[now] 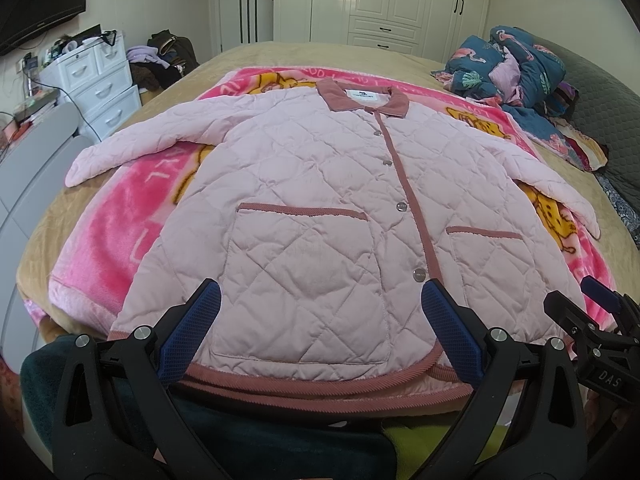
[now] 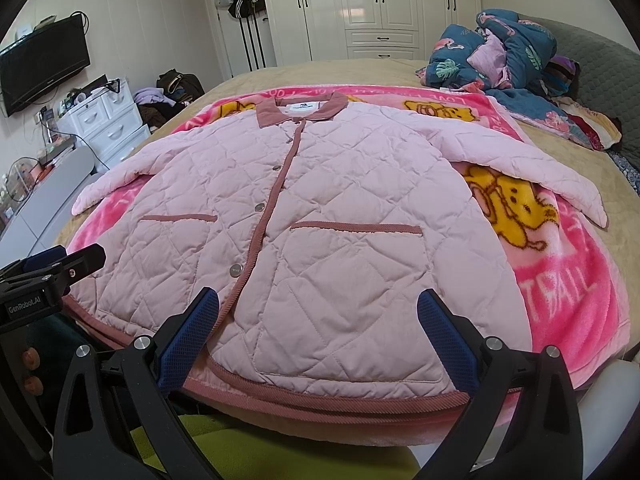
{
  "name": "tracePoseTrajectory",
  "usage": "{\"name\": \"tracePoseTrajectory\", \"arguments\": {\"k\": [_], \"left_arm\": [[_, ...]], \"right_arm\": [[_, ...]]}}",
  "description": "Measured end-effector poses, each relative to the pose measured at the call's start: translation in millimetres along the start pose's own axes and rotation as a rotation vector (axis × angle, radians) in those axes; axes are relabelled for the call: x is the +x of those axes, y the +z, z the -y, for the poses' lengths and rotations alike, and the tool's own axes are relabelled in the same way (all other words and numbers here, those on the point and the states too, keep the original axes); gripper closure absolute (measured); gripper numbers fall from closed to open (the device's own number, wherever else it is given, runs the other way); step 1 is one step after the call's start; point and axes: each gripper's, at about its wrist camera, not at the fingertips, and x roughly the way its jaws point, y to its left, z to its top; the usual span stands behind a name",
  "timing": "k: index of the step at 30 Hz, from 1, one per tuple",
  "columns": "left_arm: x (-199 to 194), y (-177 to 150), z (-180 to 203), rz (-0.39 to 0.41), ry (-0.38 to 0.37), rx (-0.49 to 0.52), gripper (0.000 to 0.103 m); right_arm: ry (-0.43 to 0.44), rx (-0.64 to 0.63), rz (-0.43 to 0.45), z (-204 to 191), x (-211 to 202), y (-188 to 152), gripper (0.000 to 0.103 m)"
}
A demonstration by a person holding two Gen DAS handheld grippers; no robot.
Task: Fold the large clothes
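A pale pink quilted jacket [image 1: 312, 184] with a dusty-rose collar, trim and snap buttons lies spread flat, front up, on a pink cartoon blanket [image 1: 120, 232]. Both sleeves stretch out sideways. It also shows in the right wrist view [image 2: 328, 208]. My left gripper [image 1: 320, 312] is open and empty, hovering over the hem by the left pocket. My right gripper [image 2: 318, 312] is open and empty, over the hem by the right pocket. The right gripper's fingertips [image 1: 596, 296] show at the right edge of the left wrist view.
The blanket [image 2: 568, 288] covers a tan bed [image 1: 280, 52]. A heap of blue flamingo bedding [image 1: 516, 68] lies at the back right. White drawers [image 1: 100, 88] and a clothes pile stand left of the bed. White wardrobes [image 2: 380, 4] fill the far wall.
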Motion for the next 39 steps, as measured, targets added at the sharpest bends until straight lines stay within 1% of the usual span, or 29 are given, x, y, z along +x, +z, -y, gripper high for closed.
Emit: {"name": "tracePoseTrajectory", "arguments": {"k": [3,4,8,10,16,18,22,31,39], "left_arm": [[0,0,0,0.003,0.004,0.000,0.009],[-7,5,3,0.005,0.011,0.000,0.009],[-9,7,-3,0.022,0.014,-0.009,0.009],[-7,7,-2,0.018,0.018,-0.007,0.009],[3,9,-3,-0.012,0.006,-0.008,0.009],[6,13,-3,-0.017,0.003,-0.007,0.009],[11,21,0,-0.017,0.012,0.005,0.009],[22,46,4,-0.022,-0.005,0.010,0.009],[33,71,9,-0.017,0.003,0.017,0.009]], "right_arm": [[0.001,0.002,-0.002,0,2,0,0.004],[0.001,0.004,-0.002,-1,0,0,0.004],[0.005,0.014,-0.011,-8,4,3,0.004],[0.009,0.016,-0.011,4,3,3,0.004],[0.027,0.012,-0.011,3,7,11,0.004],[0.044,0.020,-0.024,3,11,16,0.004],[0.047,0.028,-0.028,5,18,30,0.004],[0.073,0.023,-0.007,7,32,60,0.004],[0.100,0.029,0.009,7,46,87,0.004]]}}
